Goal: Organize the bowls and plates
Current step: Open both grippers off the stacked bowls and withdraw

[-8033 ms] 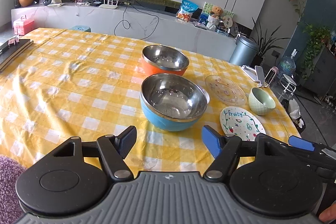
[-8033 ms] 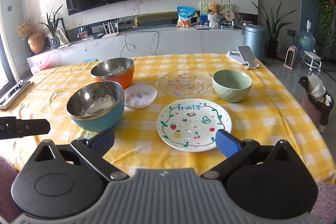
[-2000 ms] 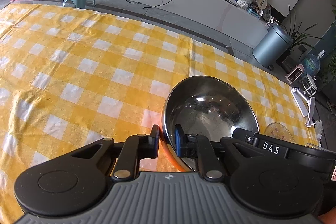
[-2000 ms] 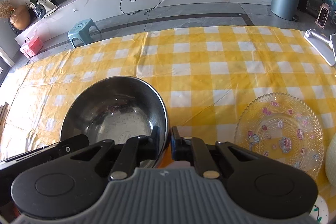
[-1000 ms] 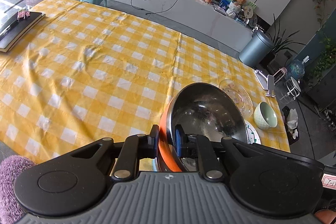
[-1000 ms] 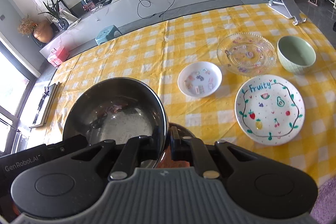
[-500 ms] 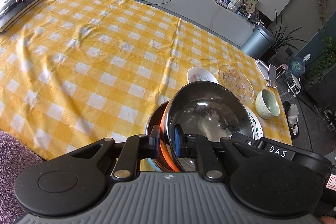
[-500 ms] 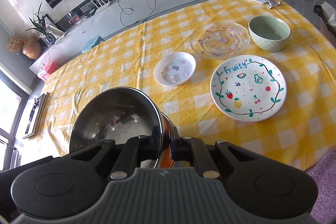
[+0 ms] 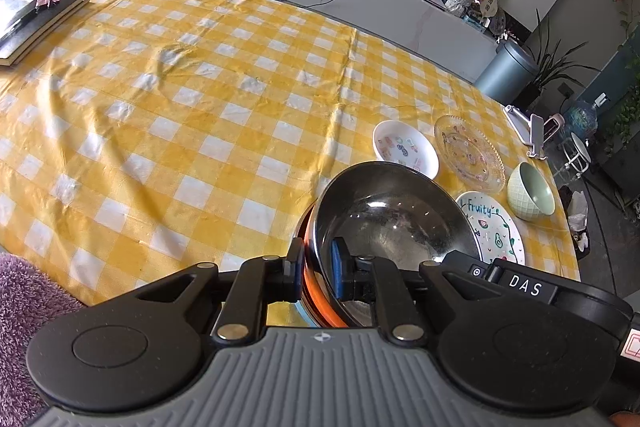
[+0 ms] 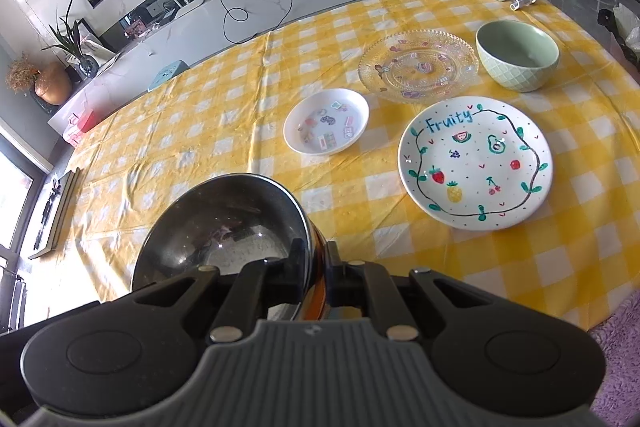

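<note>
- Your orange, steel-lined round bowl [image 9: 384, 223] sits at lower centre of both frames, tilted, mouth facing up and away from you.
- Your left gripper [image 9: 316, 269] clamps its left rim.
- Your right gripper [image 10: 314, 269] clamps the opposite rim.

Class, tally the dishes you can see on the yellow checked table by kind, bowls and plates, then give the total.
Bowls: 3, the orange bowl, a blue bowl just visible beneath it, the green bowl
Plates: 3, the small white plate, glass plate, Fruity plate
Total: 6
</note>
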Motion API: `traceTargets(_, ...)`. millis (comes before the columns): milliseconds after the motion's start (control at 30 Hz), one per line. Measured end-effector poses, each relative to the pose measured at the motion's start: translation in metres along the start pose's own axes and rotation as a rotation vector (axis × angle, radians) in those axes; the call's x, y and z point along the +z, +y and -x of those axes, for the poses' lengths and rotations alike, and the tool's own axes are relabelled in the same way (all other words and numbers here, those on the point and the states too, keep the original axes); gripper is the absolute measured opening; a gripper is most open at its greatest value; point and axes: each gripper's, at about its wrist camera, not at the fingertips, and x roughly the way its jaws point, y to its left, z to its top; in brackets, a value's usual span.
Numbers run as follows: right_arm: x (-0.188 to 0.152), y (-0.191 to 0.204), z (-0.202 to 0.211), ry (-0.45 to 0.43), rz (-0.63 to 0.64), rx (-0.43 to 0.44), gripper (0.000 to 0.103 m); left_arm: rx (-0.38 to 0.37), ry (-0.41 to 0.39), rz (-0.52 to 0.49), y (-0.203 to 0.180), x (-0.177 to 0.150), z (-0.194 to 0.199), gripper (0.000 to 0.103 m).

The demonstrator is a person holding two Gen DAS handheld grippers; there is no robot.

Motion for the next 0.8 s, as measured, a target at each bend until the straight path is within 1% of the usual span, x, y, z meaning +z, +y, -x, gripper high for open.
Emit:
traceTargets(167,-0.0025,0.0019,-0.0017,-0.007,0.016,-0.005,0.008,0.013,-0.003,-0.010,-0.0002,-0.0017,-0.0040,0.015)
traceTargets(367,-0.0027,0.0016,-0.0021,-0.013,0.020,0.000,0.010,0.003,-0.004,0.010,0.0052,-0.0026,-0.0072,0.015)
traceTargets(567,-0.0047,0.0026,-0.0033,-0.023,0.040,-0.003,0.012,-0.001,-0.012,0.005,0.0050,-0.0031,-0.0061,0.016)
traceTargets(733,-0.0041,-0.0013,-0.0044,-0.019,0.026,0.015,0.014,-0.015,-0.021,0.012,0.0057,-0.0029,-0.0029,0.026)
traceTargets(800,-0.0041,-0.0035,-0.0064,-0.016,0.022,0.022,0.014,-0.016,-0.031,0.015,0.0055,-0.0029,-0.0003,0.035)
